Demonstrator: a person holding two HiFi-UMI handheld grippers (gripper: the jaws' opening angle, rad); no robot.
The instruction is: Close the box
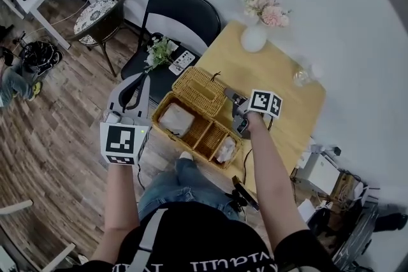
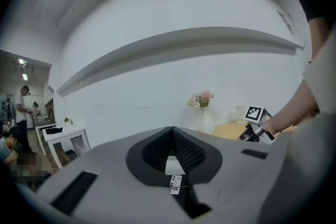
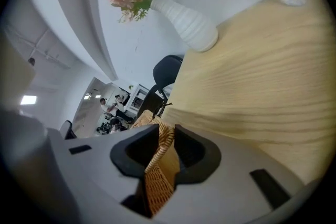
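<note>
A wicker box (image 1: 205,138) stands open at the near edge of the wooden table (image 1: 290,114), with white packets (image 1: 176,118) in its compartments. Its lid (image 1: 199,91) stands up at the far side. My right gripper (image 1: 231,97) is at the lid's right edge. In the right gripper view, the lid's woven rim (image 3: 157,176) sits between the pads of the right gripper (image 3: 167,134), which press on it. My left gripper (image 1: 131,90) hangs off the table to the left of the box. Its jaws are shut with nothing between them, as the left gripper view (image 2: 172,131) shows.
A white vase of pink flowers (image 1: 254,37) stands at the table's far edge and a small glass (image 1: 301,78) to its right. A black chair (image 1: 182,19) with a small plant and a remote on its seat is behind the box. White wall lies beyond.
</note>
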